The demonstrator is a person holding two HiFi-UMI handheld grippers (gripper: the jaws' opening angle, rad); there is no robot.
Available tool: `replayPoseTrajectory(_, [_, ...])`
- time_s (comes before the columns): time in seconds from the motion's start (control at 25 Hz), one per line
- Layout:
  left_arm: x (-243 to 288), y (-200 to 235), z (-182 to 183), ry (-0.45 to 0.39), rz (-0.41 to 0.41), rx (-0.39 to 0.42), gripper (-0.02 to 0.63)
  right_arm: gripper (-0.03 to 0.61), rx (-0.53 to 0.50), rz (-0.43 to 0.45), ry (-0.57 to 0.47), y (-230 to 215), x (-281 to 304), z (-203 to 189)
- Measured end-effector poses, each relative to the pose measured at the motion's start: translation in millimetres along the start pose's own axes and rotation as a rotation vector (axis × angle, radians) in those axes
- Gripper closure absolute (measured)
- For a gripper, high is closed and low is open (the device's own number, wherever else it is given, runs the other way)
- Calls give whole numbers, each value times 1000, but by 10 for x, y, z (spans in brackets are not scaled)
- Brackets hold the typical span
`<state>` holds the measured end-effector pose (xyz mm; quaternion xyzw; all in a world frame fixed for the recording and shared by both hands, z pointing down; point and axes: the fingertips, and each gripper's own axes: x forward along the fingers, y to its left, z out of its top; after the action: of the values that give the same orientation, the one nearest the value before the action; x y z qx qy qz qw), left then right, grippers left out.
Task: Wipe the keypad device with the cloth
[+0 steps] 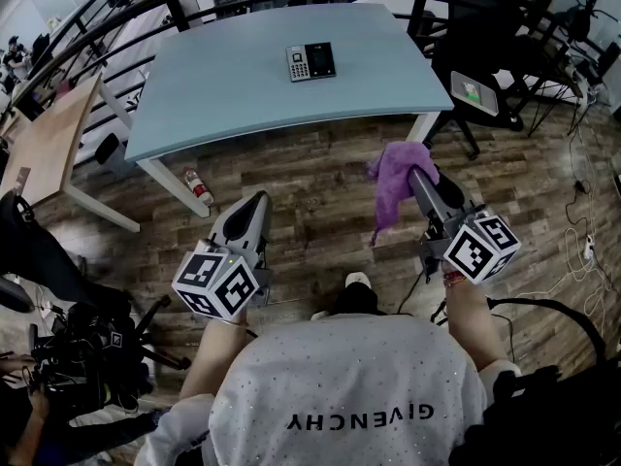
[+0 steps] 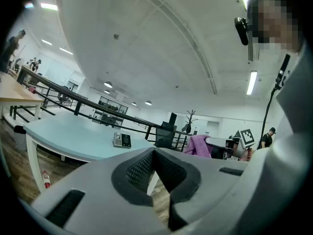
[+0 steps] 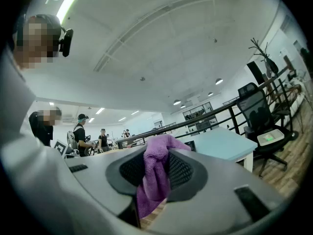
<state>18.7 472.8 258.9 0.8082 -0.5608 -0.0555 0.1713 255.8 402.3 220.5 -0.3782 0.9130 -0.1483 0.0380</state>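
Observation:
The keypad device (image 1: 310, 61), grey with a dark screen, lies flat near the far middle of the light blue table (image 1: 233, 95). It also shows small in the left gripper view, keypad device (image 2: 121, 140). My right gripper (image 1: 408, 171) is shut on a purple cloth (image 1: 392, 184), which hangs down from its jaws over the wooden floor, short of the table's near edge. The cloth (image 3: 155, 176) bunches between the pads in the right gripper view. My left gripper (image 1: 258, 200) is shut with nothing in it, held over the floor left of the right one.
A black office chair (image 1: 482, 37) stands at the table's right end. A wooden table (image 1: 44, 134) is at the left, with a small red bottle (image 1: 199, 186) on the floor by the blue table's leg. A railing (image 1: 146, 8) runs behind. Camera gear (image 1: 87, 348) sits at lower left.

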Motion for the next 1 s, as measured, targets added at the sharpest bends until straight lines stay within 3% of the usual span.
replayPoseTrajectory(0.56, [-16,206,-35,8,32,-1,623,483,28,-4,7,-15,180,-112])
replayPoseTrajectory(0.8, [242,284,95,-54,28,0,623,483,90,18,-39,-266,526,-51])
replayPoseTrajectory(1.0, [578,488,259,-45,81,0,623,483,102,20,-38,-558,997,118])
